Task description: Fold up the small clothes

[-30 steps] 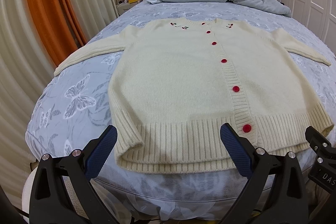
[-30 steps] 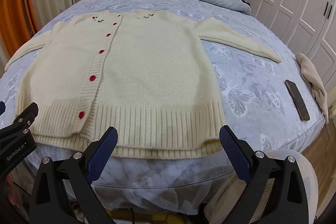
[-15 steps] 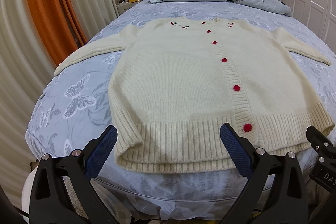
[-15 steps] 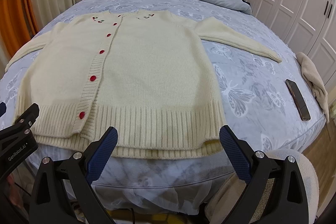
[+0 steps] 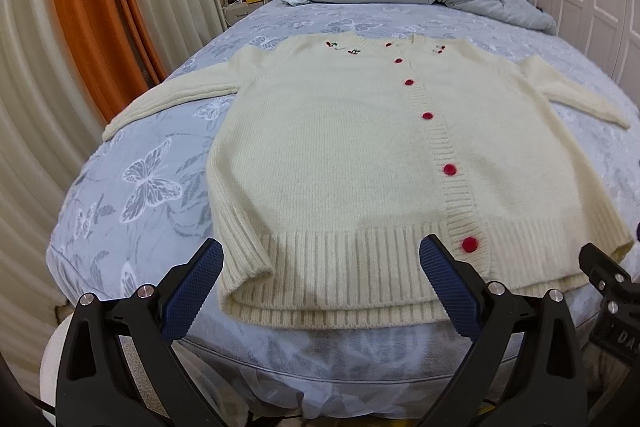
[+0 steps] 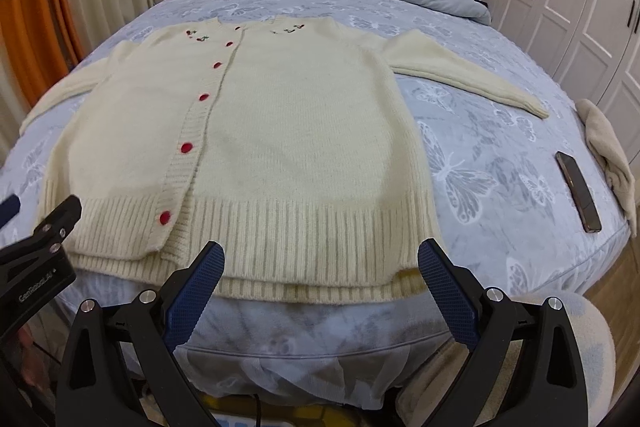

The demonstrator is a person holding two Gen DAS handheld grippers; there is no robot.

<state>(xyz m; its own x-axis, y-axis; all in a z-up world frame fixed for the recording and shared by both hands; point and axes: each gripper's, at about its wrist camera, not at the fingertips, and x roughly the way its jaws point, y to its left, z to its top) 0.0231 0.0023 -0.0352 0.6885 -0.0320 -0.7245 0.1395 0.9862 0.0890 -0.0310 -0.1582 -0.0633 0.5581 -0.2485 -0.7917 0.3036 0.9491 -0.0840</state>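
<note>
Both claws, left claw [image 5: 320,279] and right claw [image 6: 320,277], gape empty before soft, floppy cardigan [image 5: 360,163]; ribbed hem [image 5: 360,267] likely offers firmest hold.

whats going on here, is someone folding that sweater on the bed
Not yet. A cream cardigan with red buttons lies flat and buttoned on the bed, sleeves spread out. A person holds the left gripper and right gripper open just short of its hem, touching nothing. A phone lies off to the right.

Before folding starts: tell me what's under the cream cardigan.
The cardigan lies flat on the butterfly-print bedsheet, hem at the mattress edge. Anything between knit and sheet is covered and cannot be seen.
</note>
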